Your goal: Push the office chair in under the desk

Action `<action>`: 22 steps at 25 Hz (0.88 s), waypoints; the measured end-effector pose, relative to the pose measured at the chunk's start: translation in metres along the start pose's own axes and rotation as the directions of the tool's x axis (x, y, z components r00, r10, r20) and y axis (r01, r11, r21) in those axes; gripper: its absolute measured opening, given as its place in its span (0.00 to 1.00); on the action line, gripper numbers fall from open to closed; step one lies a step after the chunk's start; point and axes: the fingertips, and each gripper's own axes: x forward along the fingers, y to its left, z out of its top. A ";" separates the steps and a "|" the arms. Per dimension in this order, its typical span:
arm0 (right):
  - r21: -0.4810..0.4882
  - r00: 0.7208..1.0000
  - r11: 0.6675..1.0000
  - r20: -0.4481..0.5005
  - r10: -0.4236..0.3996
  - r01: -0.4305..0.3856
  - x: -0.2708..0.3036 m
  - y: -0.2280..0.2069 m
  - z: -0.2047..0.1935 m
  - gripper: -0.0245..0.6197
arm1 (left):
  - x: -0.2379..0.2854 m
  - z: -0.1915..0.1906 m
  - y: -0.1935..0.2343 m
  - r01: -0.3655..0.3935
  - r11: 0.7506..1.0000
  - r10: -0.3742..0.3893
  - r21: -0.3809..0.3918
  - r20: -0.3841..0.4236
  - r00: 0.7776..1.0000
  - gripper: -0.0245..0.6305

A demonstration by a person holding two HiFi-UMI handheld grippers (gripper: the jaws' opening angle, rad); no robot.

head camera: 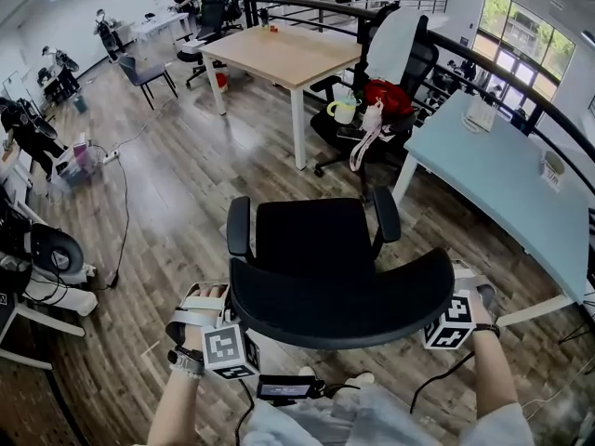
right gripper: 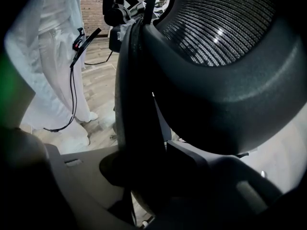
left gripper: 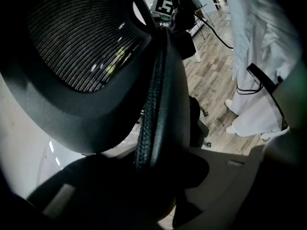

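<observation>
A black office chair (head camera: 312,236) stands on the wood floor with its backrest (head camera: 344,301) towards me and its seat facing away. The pale blue desk (head camera: 507,189) lies to its right, and the chair is out from under it. My left gripper (head camera: 216,297) clamps the backrest's left edge. In the left gripper view the rim (left gripper: 152,104) runs down between the jaws of that gripper (left gripper: 158,176) and fills the gap. My right gripper (head camera: 465,282) holds the right edge. The right gripper view shows the rim (right gripper: 136,104) wedged in the right gripper (right gripper: 144,176) the same way.
A wooden table (head camera: 284,54) stands further ahead. Beside it is another black chair (head camera: 409,63) with a red bag (head camera: 386,96) and a cup (head camera: 344,110). Equipment (head camera: 51,254) and a cable (head camera: 123,212) lie on the left floor. A dark railing (head camera: 521,77) runs behind the desk.
</observation>
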 end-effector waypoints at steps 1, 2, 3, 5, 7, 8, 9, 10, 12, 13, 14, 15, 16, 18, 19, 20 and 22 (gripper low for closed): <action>0.006 1.000 1.000 -0.002 -0.003 0.003 -0.002 0.001 -0.001 0.29 | 0.001 0.001 0.000 0.003 1.000 -0.003 0.005 0.003 1.000 0.26; 0.014 1.000 1.000 -0.006 -0.006 0.006 -0.004 0.003 -0.002 0.29 | 0.001 0.003 0.000 0.005 1.000 -0.006 0.011 0.007 1.000 0.26; 0.022 1.000 1.000 -0.010 -0.009 0.009 -0.006 0.005 -0.005 0.29 | 0.002 0.005 0.001 0.008 1.000 -0.008 0.018 0.012 1.000 0.26; 0.038 1.000 0.999 -0.021 -0.013 0.014 -0.010 0.009 -0.011 0.29 | 0.003 0.012 0.000 0.012 0.999 -0.013 0.030 0.025 1.000 0.26; 0.054 0.999 0.998 -0.031 -0.017 0.019 -0.013 0.013 -0.020 0.29 | 0.006 0.021 -0.001 0.016 0.999 -0.018 0.042 0.040 0.999 0.26; 0.062 0.999 0.998 -0.038 -0.019 0.021 -0.015 0.014 -0.025 0.29 | 0.008 0.026 -0.001 0.017 0.999 -0.019 0.047 0.048 0.999 0.26; 0.070 0.999 0.997 -0.044 -0.021 0.024 -0.017 0.015 -0.031 0.29 | 0.009 0.031 0.000 0.018 0.998 -0.021 0.054 0.056 0.998 0.26; 0.078 0.998 0.997 -0.050 -0.023 0.026 -0.019 0.016 -0.036 0.29 | 0.011 0.037 0.000 0.019 0.998 -0.023 0.060 0.063 0.998 0.26; 0.095 0.998 0.995 -0.062 -0.026 0.032 -0.023 0.018 -0.045 0.29 | 0.014 0.047 0.001 0.021 0.997 -0.027 0.075 0.080 0.996 0.26; 0.104 0.997 0.994 -0.069 -0.028 0.036 -0.026 0.019 -0.050 0.29 | 0.016 0.053 0.001 0.023 0.996 -0.030 0.083 0.089 0.996 0.26; 0.114 0.997 0.993 -0.077 -0.030 0.039 -0.028 0.021 -0.055 0.29 | 0.018 0.058 0.002 0.025 0.995 -0.034 0.092 0.098 0.995 0.26; 0.123 0.996 0.992 -0.084 -0.032 0.042 -0.031 0.022 -0.060 0.29 | 0.020 0.064 0.002 0.026 0.995 -0.037 0.100 0.107 0.994 0.26; 0.132 0.995 0.990 -0.091 -0.032 0.044 -0.033 0.024 -0.065 0.29 | 0.022 0.069 0.003 0.028 0.994 -0.040 0.109 0.115 0.993 0.26; 0.151 0.994 0.987 -0.107 -0.033 0.049 -0.037 0.026 -0.076 0.29 | 0.027 0.082 0.004 0.032 0.992 -0.048 0.125 0.132 0.990 0.26; 0.161 0.993 0.986 -0.116 -0.033 0.052 -0.039 0.028 -0.082 0.29 | 0.029 0.088 0.004 0.033 0.991 -0.052 0.133 0.142 0.989 0.26; 0.171 0.992 0.984 -0.125 -0.034 0.055 -0.042 0.030 -0.089 0.29 | 0.031 0.095 0.005 0.034 0.989 -0.056 0.142 0.151 0.987 0.26; 0.190 0.989 0.980 -0.141 -0.036 0.063 -0.047 0.032 -0.101 0.29 | 0.035 0.110 0.006 0.036 0.986 -0.064 0.161 0.171 0.983 0.26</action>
